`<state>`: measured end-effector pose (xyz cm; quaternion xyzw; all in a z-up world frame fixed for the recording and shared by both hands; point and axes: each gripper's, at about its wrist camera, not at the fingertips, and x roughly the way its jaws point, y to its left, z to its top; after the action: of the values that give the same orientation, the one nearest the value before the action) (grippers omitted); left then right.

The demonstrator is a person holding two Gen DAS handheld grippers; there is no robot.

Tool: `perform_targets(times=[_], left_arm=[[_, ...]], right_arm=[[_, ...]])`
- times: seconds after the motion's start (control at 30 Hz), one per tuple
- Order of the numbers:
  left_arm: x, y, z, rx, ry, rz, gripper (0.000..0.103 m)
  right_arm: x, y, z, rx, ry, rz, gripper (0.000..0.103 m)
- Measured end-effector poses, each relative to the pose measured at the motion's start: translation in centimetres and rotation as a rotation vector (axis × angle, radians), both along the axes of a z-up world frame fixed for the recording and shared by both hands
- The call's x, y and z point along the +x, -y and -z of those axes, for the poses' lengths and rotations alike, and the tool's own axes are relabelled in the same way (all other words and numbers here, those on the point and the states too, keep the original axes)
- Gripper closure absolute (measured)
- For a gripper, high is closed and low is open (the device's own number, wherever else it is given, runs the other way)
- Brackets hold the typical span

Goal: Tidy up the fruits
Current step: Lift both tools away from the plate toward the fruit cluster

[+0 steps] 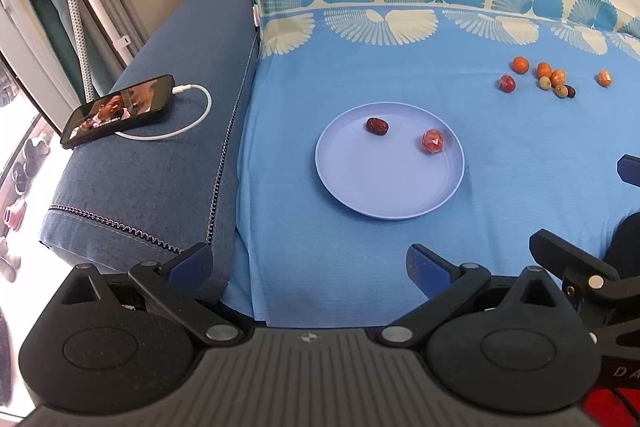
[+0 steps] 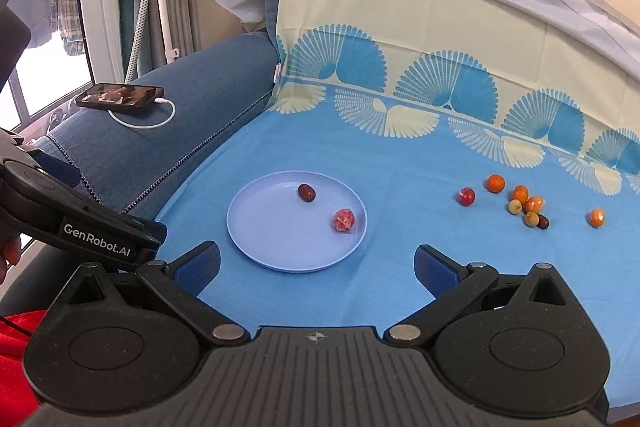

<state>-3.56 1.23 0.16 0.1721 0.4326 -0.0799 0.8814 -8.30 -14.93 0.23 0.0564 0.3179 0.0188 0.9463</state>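
Note:
A pale blue plate (image 1: 352, 187) (image 2: 260, 235) lies on the blue patterned cloth. On it rest a dark red date (image 1: 377, 126) (image 2: 307, 192) and a wrapped red fruit (image 1: 433, 141) (image 2: 344, 220). Several small fruits lie loose to the far right: a red one (image 1: 507, 83) (image 2: 466, 196), oranges (image 1: 520, 65) (image 2: 495, 183), greenish ones (image 1: 545, 82) (image 2: 515, 206) and one wrapped orange (image 1: 604, 78) (image 2: 596, 217) apart. My left gripper (image 1: 308, 265) is open and empty, well short of the plate. My right gripper (image 2: 318, 265) is open and empty at the plate's near rim.
A phone (image 1: 120, 109) (image 2: 120, 95) with a white charging cable lies on the blue sofa armrest (image 1: 160, 187) at the left. The cloth rises up the backrest behind. The left gripper's body (image 2: 80, 223) shows at the left of the right wrist view.

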Motion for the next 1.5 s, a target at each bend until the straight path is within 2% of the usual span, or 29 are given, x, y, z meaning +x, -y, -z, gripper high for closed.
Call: perform_targets(times=[0.6, 1.17, 1.5], left_arm=[[0.8, 1.0, 1.2, 0.049, -0.038, 0.031, 0.0], [2.4, 2.6, 2.4, 0.091, -0.067, 0.04, 0.0], [3.8, 4.0, 2.5, 0.09, -0.073, 0.041, 0.0]], right_arm=[[0.7, 1.4, 1.5, 0.06, -0.037, 0.028, 0.001], [1.6, 3.9, 3.6, 0.134, -0.085, 0.107, 0.001], [2.4, 5.5, 4.4, 0.157, -0.099, 0.154, 0.001]])
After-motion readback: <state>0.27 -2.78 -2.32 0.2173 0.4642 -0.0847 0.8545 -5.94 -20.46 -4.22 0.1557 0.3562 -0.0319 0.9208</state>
